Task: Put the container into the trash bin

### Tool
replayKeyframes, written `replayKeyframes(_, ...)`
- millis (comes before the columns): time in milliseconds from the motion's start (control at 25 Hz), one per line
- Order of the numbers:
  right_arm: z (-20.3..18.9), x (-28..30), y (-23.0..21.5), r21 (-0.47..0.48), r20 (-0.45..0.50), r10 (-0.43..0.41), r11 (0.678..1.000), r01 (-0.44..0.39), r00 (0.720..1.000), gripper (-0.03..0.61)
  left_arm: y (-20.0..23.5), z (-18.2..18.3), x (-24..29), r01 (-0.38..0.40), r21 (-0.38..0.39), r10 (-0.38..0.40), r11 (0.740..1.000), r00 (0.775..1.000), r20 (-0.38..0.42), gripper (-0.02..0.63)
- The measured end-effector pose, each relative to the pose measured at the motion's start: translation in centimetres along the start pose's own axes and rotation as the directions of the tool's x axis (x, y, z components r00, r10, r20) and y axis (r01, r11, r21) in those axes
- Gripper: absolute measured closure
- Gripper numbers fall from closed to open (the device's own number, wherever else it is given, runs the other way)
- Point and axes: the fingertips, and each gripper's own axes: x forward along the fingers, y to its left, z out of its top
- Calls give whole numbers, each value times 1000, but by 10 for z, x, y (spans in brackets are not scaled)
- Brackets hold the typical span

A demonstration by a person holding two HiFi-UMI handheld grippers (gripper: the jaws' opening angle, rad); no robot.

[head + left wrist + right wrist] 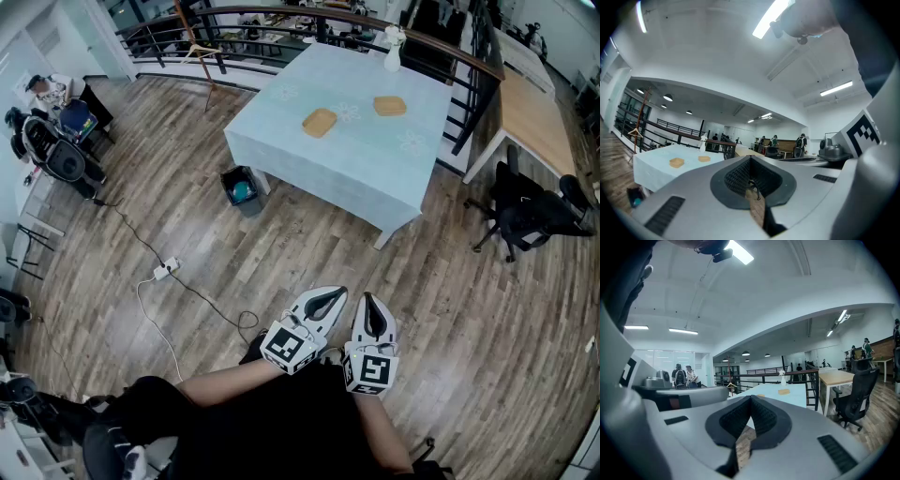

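Container (319,122) and a second container (389,106) lie on the blue table (375,178), well apart from both grippers. A trash bin (242,190) stands at the table's corner, and a cable (202,298) crosses the floor between. The left gripper (333,298) and right gripper (370,309) have their fingers pressed together, empty.

Matt, grained wood-plank floor (281,253); table (383,240) under smooth pale-blue cloth (361,164); 2 matt tan containers (320,122) (390,106); dark matt trash bin (243,190); left gripper (334,298) and right gripper (371,309) in smooth white plastic with ribbed black pads (736,180).

A wood plank floor (309,253) ran under a blue-clothed table (375,159), near a dark railing (464,103) and a black office chair (530,216).
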Motion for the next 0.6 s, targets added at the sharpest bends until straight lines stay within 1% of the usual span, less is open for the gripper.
replayKeyframes(80,-9,-8,-9,9,-14,14,1000,-14,1000,546,-15,-12,7,-13,-19,13,1000,1000,-6,601)
replayKeyframes(160,-12,-14,-19,23,-5,20,1000,-20,1000,546,-27,-19,16,-8,-25,7,1000,1000,-12,600)
replayKeyframes(200,-10,-17,-24,21,13,16,1000,-16,1000,546,-31,-19,20,3,-21,-3,1000,1000,-14,601)
replayKeyframes(280,-3,-22,-33,-12,61,3,1000,-2,998,545,-36,-20,28,23,-5,-23,1000,1000,-20,601)
replayKeyframes(360,0,-22,-43,-20,87,-9,1000,11,996,545,-35,-26,34,26,3,-26,1000,999,-26,600)
replayKeyframes(520,-16,-6,-61,26,43,-59,998,58,997,545,-24,-38,49,26,-15,-27,1000,998,-56,600)
replayKeyframes(600,-24,4,-61,22,16,-56,998,55,998,545,-15,-41,56,35,-22,-37,999,997,-62,600)
